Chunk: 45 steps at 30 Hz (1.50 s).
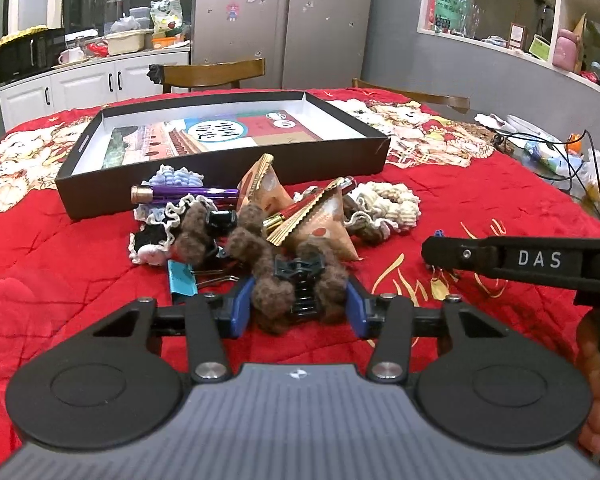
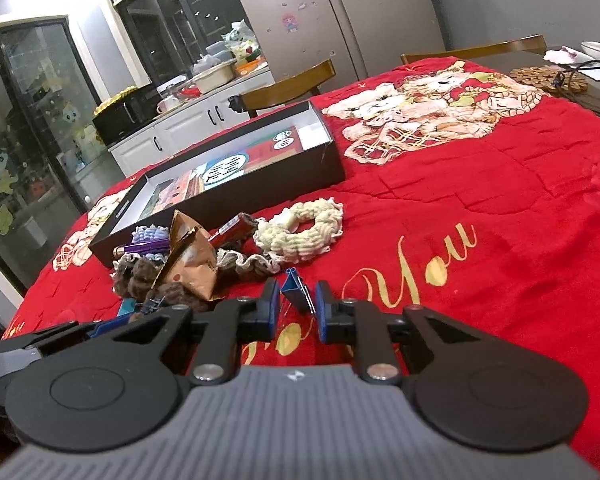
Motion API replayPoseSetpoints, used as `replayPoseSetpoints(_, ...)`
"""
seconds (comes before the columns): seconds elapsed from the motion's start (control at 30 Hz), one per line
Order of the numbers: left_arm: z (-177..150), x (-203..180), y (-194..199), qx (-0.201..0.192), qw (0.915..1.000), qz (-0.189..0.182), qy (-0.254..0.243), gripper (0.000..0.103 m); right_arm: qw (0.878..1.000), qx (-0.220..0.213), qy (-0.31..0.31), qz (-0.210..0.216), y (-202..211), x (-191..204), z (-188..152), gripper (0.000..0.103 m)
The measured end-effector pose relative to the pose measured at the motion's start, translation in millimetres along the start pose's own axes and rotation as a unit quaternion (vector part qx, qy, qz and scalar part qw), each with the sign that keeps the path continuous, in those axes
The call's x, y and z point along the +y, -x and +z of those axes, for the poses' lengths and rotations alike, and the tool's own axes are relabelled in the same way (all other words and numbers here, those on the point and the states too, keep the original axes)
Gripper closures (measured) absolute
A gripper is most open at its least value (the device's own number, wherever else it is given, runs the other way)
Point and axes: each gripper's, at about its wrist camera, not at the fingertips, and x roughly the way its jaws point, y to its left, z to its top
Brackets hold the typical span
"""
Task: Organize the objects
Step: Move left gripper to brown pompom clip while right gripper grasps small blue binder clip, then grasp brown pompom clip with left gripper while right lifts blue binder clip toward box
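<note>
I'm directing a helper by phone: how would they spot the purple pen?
Find the shallow black box on the red quilt. The purple pen lies just before its near wall, atop the clutter pile. Only it is glossy purple with a gold cap.
</note>
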Motion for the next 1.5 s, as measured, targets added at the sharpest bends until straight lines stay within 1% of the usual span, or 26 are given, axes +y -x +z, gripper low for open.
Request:
replayPoseSetpoints(0.17, -1, 3, 9, -0.005, 0.9999, -0.004, 0.010, 0.051, 1.000, -0.002, -0.002, 0.000, 4, 0, 0, 0.082)
replayPoseSetpoints(0.43, -8, 6, 30, -0.015, 0.9997, 0.004, 0.016, 0.051, 1.000, -0.012, 0.000, 0.010, 16, 8, 1, 0.082)
replayPoseSetpoints(0.7, -8, 23, 59, -0.045, 0.9982, 0.017, 0.035, 0.051, 0.999, -0.014, -0.006, 0.043, 25, 18, 3, 0.082)
replayPoseSetpoints(0.9, 6, 39, 77, -0.077, 0.9961, 0.029, 0.031, 0.051, 0.997, -0.012, -0.011, 0.076, 25, 30, 12, 0.082)
replayPoseSetpoints(1.0, 14, 49, 83, -0.095, 0.9944, 0.033, 0.033, 0.051, 0.996, -0.014, -0.003, 0.090, 21, 40, 17, 0.082)
replayPoseSetpoints(1.1, 22, 58, 83, -0.110, 0.9926, 0.035, 0.038, 0.051, 0.995, -0.017, 0.009, 0.098, 13, 51, 23, 0.082)
replayPoseSetpoints(1.17, 28, 63, 79, -0.113, 0.9921, 0.034, 0.041, 0.051, 0.994, -0.019, 0.013, 0.103, 6, 58, 30, 0.082)
replayPoseSetpoints(1.3, 44, 76, 64, -0.116, 0.9911, 0.048, 0.045, 0.051, 0.993, -0.033, 0.043, 0.104, -11, 76, 47, 0.082)
replayPoseSetpoints(1.5, 76, 103, 37, -0.109, 0.9908, 0.050, 0.062, 0.051, 0.989, -0.029, 0.088, 0.111, -44, 101, 74, 0.082)
